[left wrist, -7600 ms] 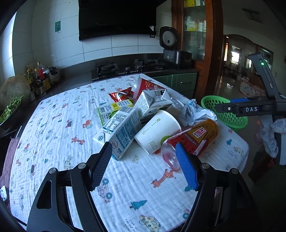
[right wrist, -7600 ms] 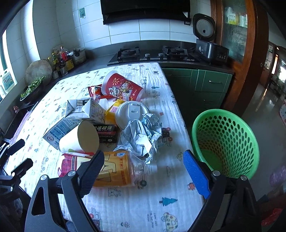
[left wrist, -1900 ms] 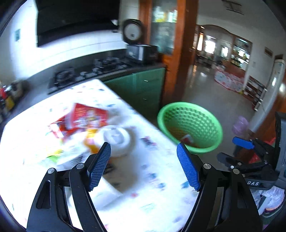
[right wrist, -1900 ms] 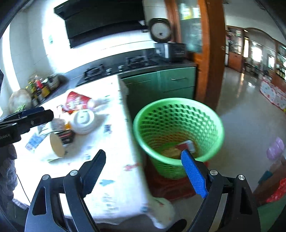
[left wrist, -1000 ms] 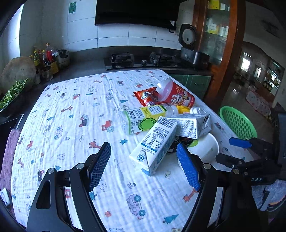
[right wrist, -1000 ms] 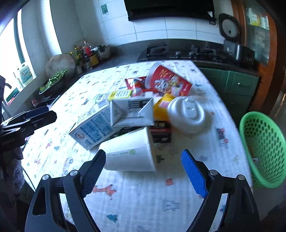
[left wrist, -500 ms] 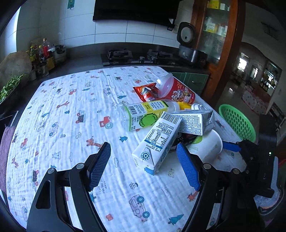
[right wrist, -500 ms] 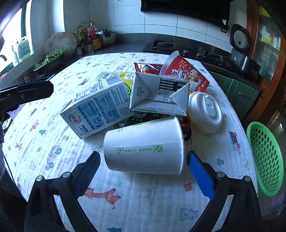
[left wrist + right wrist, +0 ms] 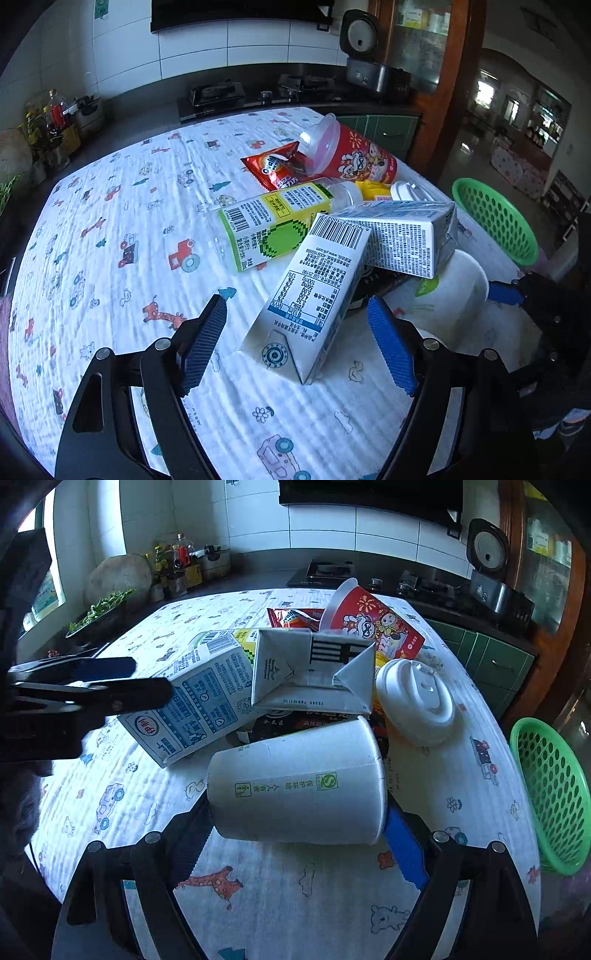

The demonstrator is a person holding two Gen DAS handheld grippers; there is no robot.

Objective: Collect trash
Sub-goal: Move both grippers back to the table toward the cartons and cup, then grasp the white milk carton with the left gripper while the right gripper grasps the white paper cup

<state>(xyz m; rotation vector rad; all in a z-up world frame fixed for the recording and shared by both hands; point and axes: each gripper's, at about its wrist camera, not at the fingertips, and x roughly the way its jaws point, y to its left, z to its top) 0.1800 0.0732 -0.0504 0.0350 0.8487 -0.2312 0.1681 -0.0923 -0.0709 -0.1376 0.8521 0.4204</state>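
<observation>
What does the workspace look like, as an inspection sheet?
Surface: printed tablecloth, wrinkled.
Job's things: milk carton, second carton, bottle, red cup, snack packet, paper cup and lid piled together; green basket beside table.
Clutter: condiment bottles on counter.
Grippers: left tongs open, straddling milk carton; right tongs just closing, paper cup between, grip unclear.
Cables: nothing seen.
Surroundings: stove, rice cooker.

I am seeing open cloth on the counter (image 9: 110, 236) to the left of the heap, giving my left tool (image 9: 299, 341) clear passage there. The milk carton (image 9: 314, 295) is lying between its fingers, blocking the way ahead. The paper cup (image 9: 299, 786) is filling the gap of my right tool (image 9: 295, 834). The green basket (image 9: 554, 797) is standing clear beyond the counter's right edge.
</observation>
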